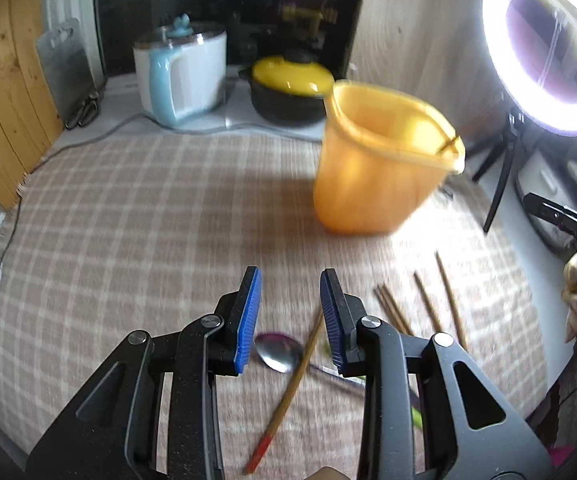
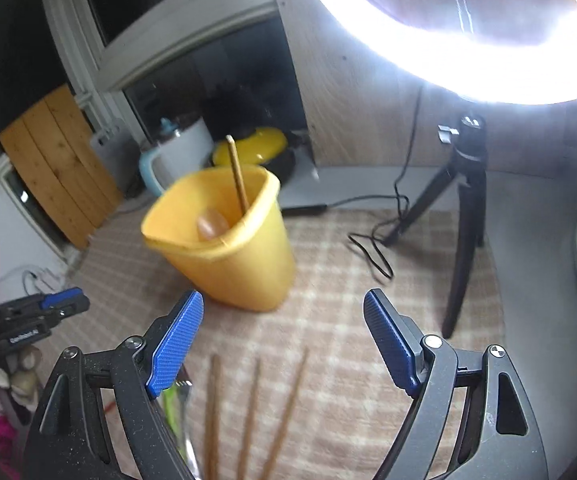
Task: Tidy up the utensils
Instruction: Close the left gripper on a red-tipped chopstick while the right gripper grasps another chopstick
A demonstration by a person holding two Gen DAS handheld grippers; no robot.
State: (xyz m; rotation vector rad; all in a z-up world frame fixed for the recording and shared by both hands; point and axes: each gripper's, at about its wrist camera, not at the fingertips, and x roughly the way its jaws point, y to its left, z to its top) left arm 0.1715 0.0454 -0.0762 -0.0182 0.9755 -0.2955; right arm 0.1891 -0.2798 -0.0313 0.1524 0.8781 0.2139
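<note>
An orange plastic cup (image 1: 380, 160) stands on the checked cloth; in the right wrist view the cup (image 2: 232, 256) holds one chopstick (image 2: 237, 178) and a spoon bowl (image 2: 210, 222). My left gripper (image 1: 290, 284) is open and empty above a metal spoon (image 1: 278, 354) and a red-tipped chopstick (image 1: 288, 392). Several chopsticks (image 1: 428, 304) lie to its right. My right gripper (image 2: 284, 306) is open and empty above three chopsticks (image 2: 252, 412). A green-handled utensil (image 2: 176, 404) lies under its left finger.
A ring light (image 1: 548, 44) on a black tripod (image 2: 464, 216) stands at the right with a cable (image 2: 376, 248) on the cloth. A white and blue cooker (image 1: 182, 76) and a yellow-lidded black pot (image 1: 288, 88) stand at the back. The left gripper (image 2: 44, 312) shows in the right view.
</note>
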